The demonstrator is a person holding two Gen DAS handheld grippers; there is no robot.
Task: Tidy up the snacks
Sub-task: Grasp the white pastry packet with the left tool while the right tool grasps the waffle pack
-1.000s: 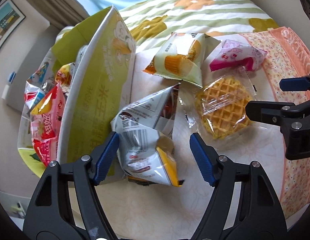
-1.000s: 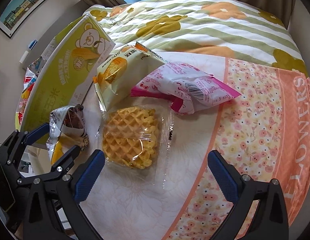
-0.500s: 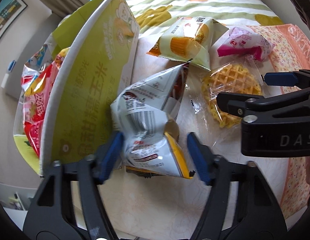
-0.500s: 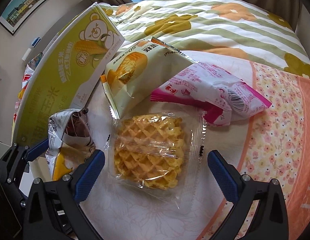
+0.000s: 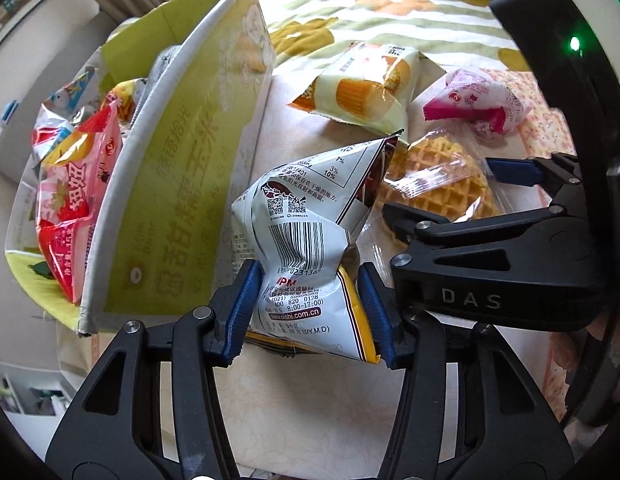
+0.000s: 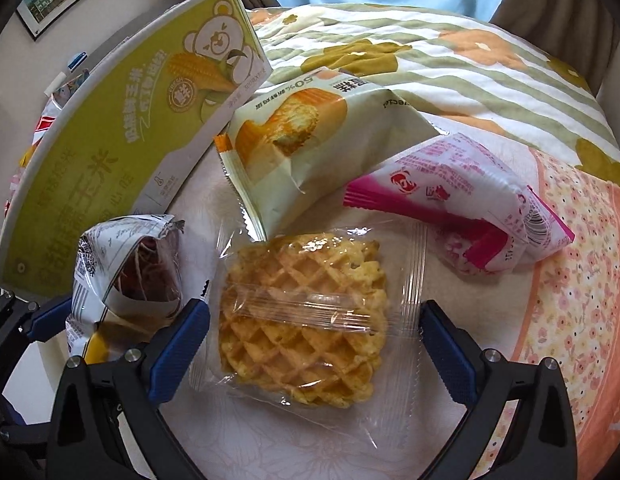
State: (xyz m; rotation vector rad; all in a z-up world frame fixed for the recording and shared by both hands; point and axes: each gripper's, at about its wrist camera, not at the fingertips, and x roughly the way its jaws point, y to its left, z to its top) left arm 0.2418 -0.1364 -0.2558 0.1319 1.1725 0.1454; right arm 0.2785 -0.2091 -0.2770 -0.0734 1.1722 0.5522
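Note:
My left gripper (image 5: pixel 307 312) is shut on a silver chip bag (image 5: pixel 310 240), pinching its lower part; the bag also shows in the right wrist view (image 6: pixel 121 276). My right gripper (image 6: pixel 310 340) is open around a clear-wrapped waffle (image 6: pixel 305 320), fingers on either side, apart from it. The waffle (image 5: pixel 442 188) lies on the bed just right of the chip bag. A green snack box (image 5: pixel 181 184) stands to the left, holding several packets (image 5: pixel 69 184).
A cream cake packet (image 6: pixel 310 140) and a pink-and-white packet (image 6: pixel 470 208) lie on the quilt behind the waffle. The box wall (image 6: pixel 109 152) rises close on the left. The flowered bedcover (image 6: pixel 570 300) spreads to the right.
My left gripper closed on the chip bag. My right gripper moved in over the waffle, which now lies between its open fingers.

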